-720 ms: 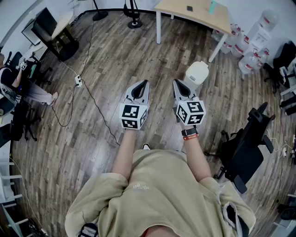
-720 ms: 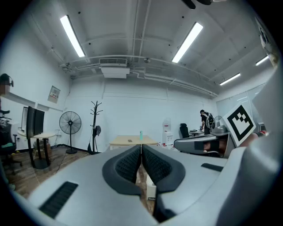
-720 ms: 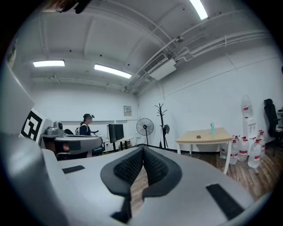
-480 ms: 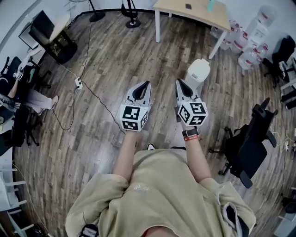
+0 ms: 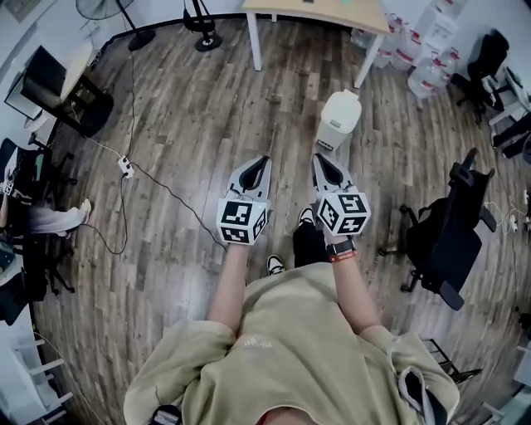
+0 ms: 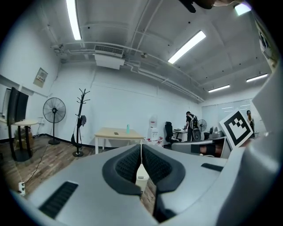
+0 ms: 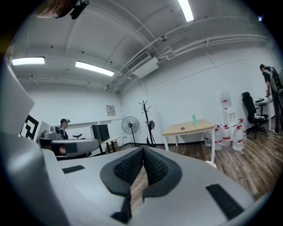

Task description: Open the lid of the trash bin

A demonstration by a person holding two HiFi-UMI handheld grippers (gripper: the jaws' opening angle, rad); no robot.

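A white trash bin (image 5: pixel 338 120) with its lid down stands on the wooden floor, ahead of me and slightly right. In the head view my left gripper (image 5: pixel 260 161) and right gripper (image 5: pixel 319 158) are held side by side at waist height, short of the bin, both shut with nothing between the jaws. Through the slit of the left gripper's (image 6: pixel 141 148) jaws a sliver of the white bin (image 6: pixel 141 175) shows. The right gripper (image 7: pixel 142 152) points past the bin toward the floor and the wooden table (image 7: pixel 189 128).
A light wooden table (image 5: pixel 319 15) stands behind the bin, with water jugs (image 5: pixel 419 51) to its right. A black office chair (image 5: pixel 450 231) is at my right. A cable and power strip (image 5: pixel 126 167) lie on the floor to the left, near desks (image 5: pixel 58 83).
I have stepped forward: the bin and table have drawn closer and shifted left in the head view. Both grippers stay shut and side by side.
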